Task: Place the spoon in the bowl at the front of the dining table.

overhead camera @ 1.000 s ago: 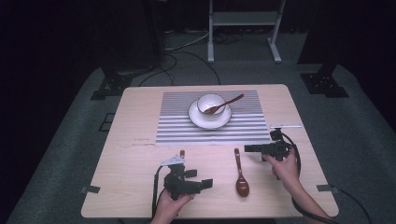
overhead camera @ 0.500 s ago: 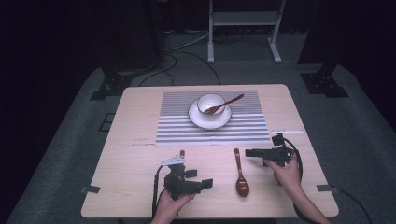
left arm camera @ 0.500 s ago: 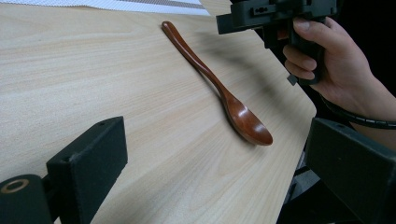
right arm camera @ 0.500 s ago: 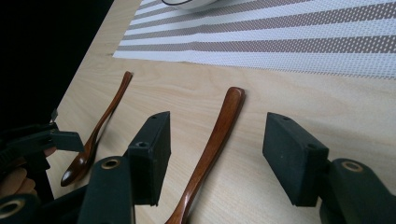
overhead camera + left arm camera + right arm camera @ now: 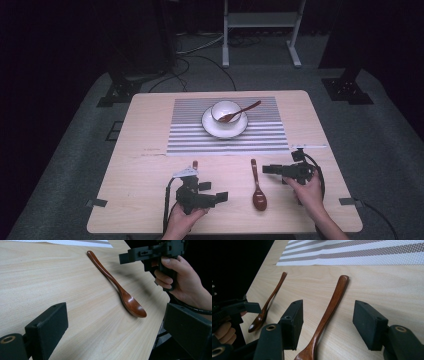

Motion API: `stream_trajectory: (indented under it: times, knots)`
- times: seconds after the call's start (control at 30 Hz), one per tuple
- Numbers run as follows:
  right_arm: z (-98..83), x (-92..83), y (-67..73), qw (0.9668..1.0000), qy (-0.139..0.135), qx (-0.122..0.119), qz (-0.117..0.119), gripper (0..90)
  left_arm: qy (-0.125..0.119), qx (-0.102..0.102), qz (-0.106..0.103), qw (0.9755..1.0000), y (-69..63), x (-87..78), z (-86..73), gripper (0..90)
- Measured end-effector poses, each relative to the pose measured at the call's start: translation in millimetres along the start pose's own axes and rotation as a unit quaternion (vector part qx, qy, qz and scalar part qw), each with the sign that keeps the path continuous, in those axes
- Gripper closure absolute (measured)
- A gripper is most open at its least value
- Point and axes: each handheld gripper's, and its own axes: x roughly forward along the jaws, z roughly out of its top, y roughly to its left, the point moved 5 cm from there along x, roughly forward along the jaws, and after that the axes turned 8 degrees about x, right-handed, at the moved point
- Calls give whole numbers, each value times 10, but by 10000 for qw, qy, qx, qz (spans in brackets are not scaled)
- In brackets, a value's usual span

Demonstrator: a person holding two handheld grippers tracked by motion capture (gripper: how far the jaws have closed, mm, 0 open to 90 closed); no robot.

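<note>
From the high view, a dark brown wooden spoon (image 5: 257, 186) lies on the pale wooden table (image 5: 145, 150) near its front edge, between the left gripper (image 5: 221, 196) and right gripper (image 5: 267, 169), likely so either could take it. A white bowl (image 5: 225, 111) on a striped mat (image 5: 190, 137) already holds a second spoon.

In the left gripper view, the jaws are spread, empty, aimed at the spoon's bowl.

In the right gripper view, the parted jaws straddle the handle, apparently lining up a grasp; a third spoon (image 5: 268, 302) lies beyond.

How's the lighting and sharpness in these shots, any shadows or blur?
High view: table evenly lit, surroundings nearly black, picture a bit soft. Left gripper view: spoon sharp with a soft shadow; near fingers blurred. Right gripper view: mat crisp; spoon bowl at the bottom edge blurred.
</note>
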Motion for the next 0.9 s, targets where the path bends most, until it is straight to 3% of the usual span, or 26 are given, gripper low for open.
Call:
stream_trajectory:
  times: [0.43,0.77,0.9]
  knots:
    - [-171,-30,-4,9999,25,42,123,395,14,0,-1,10000,-7,8,-3,50]
    - [-278,-160,33,9995,-147,67,279,389,28,30,-8,10000,-12,16,-4,50]
    - [-358,-223,-11,9989,-335,92,299,382,28,28,-1,10000,-8,23,-3,50]
